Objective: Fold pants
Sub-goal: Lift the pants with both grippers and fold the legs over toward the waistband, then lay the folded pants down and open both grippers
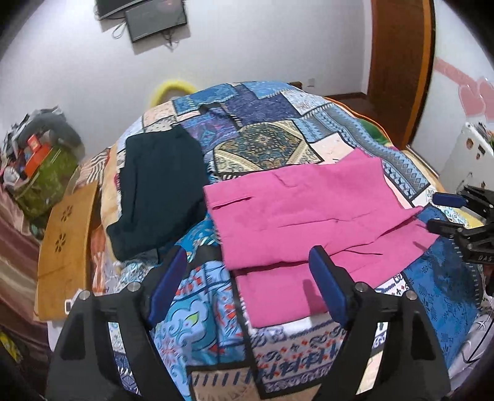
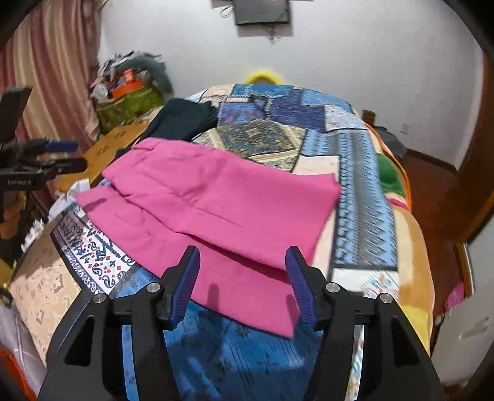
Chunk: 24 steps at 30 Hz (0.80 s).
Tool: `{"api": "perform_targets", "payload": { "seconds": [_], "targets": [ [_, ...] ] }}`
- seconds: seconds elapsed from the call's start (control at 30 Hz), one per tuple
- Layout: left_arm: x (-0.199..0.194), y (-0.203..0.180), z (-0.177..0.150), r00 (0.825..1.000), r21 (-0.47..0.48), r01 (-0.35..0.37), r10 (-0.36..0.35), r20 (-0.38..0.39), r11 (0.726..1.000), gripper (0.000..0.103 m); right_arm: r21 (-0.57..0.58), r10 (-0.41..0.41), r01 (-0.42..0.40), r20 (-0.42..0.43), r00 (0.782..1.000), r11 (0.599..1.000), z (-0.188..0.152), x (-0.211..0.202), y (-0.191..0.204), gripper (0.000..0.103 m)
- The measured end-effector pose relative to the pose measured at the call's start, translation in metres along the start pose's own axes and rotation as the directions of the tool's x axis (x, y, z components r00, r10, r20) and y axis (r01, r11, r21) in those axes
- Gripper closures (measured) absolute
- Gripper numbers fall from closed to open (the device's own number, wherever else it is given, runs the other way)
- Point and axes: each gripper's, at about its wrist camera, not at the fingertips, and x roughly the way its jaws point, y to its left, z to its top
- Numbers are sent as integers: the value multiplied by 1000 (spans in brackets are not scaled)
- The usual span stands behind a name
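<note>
We hover both grippers, left [image 1: 250, 271] and right [image 2: 242, 277], jaws apart and empty, above the soft, limp pink pants [image 1: 308, 212]; we judge a pinch at the near folded edge best

Pink pants [image 1: 308, 212]: 1, folded over on itself into two visible layers.
Dark garment [image 1: 160, 191]: 1, lying beside the pink pants.
Patchwork bedspread [image 1: 271, 129]: 1, covering the bed.
Grippers: 2, the left gripper [image 1: 250, 265] and the right gripper [image 2: 242, 268].
Fingers: 2 blue-padded fingers [image 1: 168, 280] per gripper, 4 total.
Wall-mounted screens [image 1: 156, 20]: 2 in the left wrist view; 1 in the right wrist view.
Wooden board [image 1: 66, 246]: 1, at the bedside.
Green patterned bag [image 1: 46, 179]: 1, heaped with mixed items too small to count.
Curtain [image 2: 52, 61]: 1.
</note>
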Motion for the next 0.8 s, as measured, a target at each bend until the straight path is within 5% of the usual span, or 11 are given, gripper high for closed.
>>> {"api": "perform_targets", "payload": {
  "seconds": [0.57, 0.77, 0.8],
  "targets": [
    [54, -30, 13, 993, 83, 54, -44, -112, 995, 21, -213, 4, -39, -160, 987, 976, 21, 75, 20, 50],
    [62, -47, 9, 988, 146, 91, -71, -139, 985, 21, -127, 106, -128, -169, 980, 984, 29, 84, 16, 94],
    [62, -49, 8, 987, 157, 93, -70, -142, 983, 21, -117, 113, -132, -160, 981, 984, 30, 84, 15, 95]
  ]
}}
